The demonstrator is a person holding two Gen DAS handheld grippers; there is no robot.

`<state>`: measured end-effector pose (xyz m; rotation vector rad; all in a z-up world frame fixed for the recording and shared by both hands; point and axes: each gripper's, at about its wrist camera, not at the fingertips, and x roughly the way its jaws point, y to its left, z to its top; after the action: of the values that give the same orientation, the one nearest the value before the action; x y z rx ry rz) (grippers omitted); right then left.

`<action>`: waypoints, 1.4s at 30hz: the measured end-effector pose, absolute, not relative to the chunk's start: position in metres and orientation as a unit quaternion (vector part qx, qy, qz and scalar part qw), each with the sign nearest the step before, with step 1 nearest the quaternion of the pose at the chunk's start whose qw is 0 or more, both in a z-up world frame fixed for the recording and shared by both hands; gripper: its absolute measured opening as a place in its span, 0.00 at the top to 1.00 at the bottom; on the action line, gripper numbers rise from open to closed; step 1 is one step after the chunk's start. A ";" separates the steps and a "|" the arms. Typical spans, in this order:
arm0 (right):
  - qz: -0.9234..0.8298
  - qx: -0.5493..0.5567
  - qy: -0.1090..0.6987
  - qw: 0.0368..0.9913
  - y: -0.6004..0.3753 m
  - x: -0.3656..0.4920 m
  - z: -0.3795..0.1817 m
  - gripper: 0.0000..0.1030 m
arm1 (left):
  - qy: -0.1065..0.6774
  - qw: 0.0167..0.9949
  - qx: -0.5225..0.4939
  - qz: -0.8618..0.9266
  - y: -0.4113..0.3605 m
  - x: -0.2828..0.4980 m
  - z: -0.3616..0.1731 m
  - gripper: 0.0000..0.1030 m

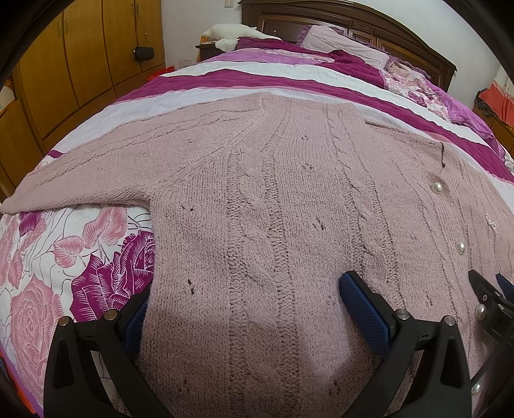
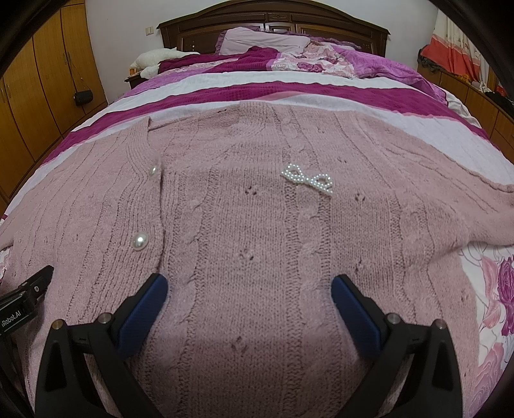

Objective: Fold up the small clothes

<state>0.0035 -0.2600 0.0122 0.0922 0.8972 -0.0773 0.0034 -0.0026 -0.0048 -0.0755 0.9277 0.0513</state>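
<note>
Cardigan (image 2: 257,225) flat on bed, beneath both gaping claws.

— Where does the cardigan (image 2: 257,225) lie?
— Flat on the bed (image 2: 289,83), sleeves spread to either side.
— And the grippers?
— Left gripper (image 1: 244,302) and right gripper (image 2: 249,289) sit side by side over the cardigan's near hem; the pillow (image 2: 263,40) lies beyond its collar, against the headboard (image 2: 273,16).

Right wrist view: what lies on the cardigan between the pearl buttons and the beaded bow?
Only bare cable-knit of the pink cardigan lies between the pearl buttons and the beaded bow in the right wrist view.
</note>
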 end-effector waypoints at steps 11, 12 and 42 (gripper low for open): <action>-0.037 0.044 0.433 0.899 -0.260 0.003 0.012 0.00 | 0.448 0.893 -0.037 0.024 -0.001 0.002 -0.003 0.17; -0.038 0.044 0.433 0.899 -0.260 0.002 0.012 0.00 | 0.448 0.893 -0.037 0.025 -0.001 0.003 -0.003 0.17; -0.043 0.038 0.437 0.898 -0.255 0.002 0.010 0.00 | 0.444 0.895 -0.042 0.017 0.003 -0.001 0.001 0.17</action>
<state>0.0021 -0.2549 0.0100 0.0790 0.9043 -0.0896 -0.0010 0.0028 0.0013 -0.0863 0.9200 0.0358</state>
